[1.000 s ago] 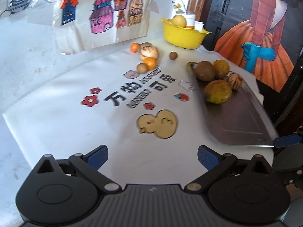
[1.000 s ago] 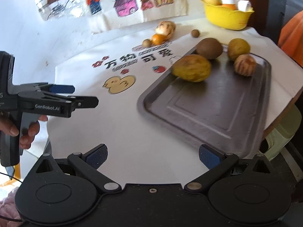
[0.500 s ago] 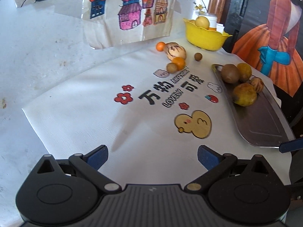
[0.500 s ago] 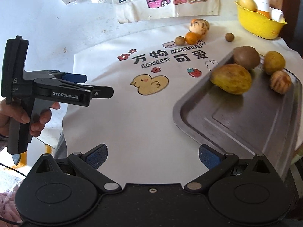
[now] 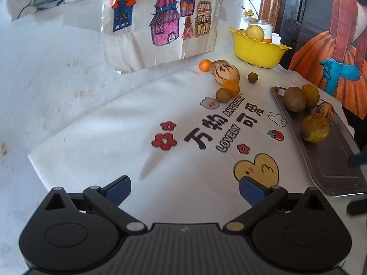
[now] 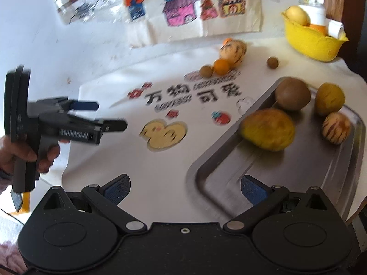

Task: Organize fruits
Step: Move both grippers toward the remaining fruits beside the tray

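Both the left gripper [image 5: 184,186] and right gripper [image 6: 185,186] gape wide, empty; ahead, a white printed cloth [image 5: 119,133] covers the worktop; metal tray [image 6: 286,171] forward-right; house drawings [image 5: 165,23] beyond.

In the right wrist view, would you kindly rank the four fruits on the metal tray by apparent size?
1. Big yellow fruit, though nearest the camera.
2. Brown kiwi.
3. Yellow-green fruit and striped fruit: too alike to rank.

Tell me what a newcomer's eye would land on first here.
Probably the metal tray on the right of the cloth, with four fruits crowded at its far end, the big yellow fruit nearest. Then the bright yellow bowl at the far edge, and the loose fruits beside it, led by a striped melon.
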The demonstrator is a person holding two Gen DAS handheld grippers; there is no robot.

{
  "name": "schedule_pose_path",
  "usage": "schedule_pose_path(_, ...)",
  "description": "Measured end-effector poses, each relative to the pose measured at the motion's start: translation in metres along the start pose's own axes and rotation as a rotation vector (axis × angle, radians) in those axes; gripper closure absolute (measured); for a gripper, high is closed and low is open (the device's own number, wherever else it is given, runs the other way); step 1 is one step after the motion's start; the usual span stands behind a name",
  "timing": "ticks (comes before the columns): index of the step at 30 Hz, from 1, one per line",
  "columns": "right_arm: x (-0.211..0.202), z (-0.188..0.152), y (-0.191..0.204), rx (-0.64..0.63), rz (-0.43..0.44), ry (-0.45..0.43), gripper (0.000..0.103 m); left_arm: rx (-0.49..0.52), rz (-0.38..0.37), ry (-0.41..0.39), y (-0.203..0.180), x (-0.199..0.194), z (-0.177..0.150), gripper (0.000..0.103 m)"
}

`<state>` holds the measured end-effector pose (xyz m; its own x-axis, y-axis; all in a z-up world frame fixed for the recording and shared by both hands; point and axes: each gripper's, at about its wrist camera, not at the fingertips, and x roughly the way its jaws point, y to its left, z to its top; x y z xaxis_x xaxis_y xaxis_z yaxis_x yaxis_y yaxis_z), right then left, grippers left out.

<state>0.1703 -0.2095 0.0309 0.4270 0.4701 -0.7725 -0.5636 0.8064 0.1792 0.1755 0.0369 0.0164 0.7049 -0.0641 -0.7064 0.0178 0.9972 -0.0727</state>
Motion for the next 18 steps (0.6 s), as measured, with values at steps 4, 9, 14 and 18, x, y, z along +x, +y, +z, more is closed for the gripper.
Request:
schedule_pose_path(4,0.000,0.022,-0.014,0.002,-0.014,-0.029,0.001,0.017,-0.012,-0.026,0.000,0.008,0.010,0.001)
schedule_pose_path(9,0.002,0.056,-0.029,-0.005,-0.031,-0.083,0.001,0.035,-0.044,-0.051,-0.003,0.020,0.026,0.001)
schedule_pose_path(14,0.011,0.090,-0.049,0.017,-0.045,-0.126,0.001,0.059,-0.074,-0.084,-0.007,0.033,0.043,0.001)
schedule_pose_path(18,0.028,0.117,-0.066,0.071,-0.049,-0.152,0.001,0.092,-0.090,-0.096,-0.012,0.049,0.058,0.001)
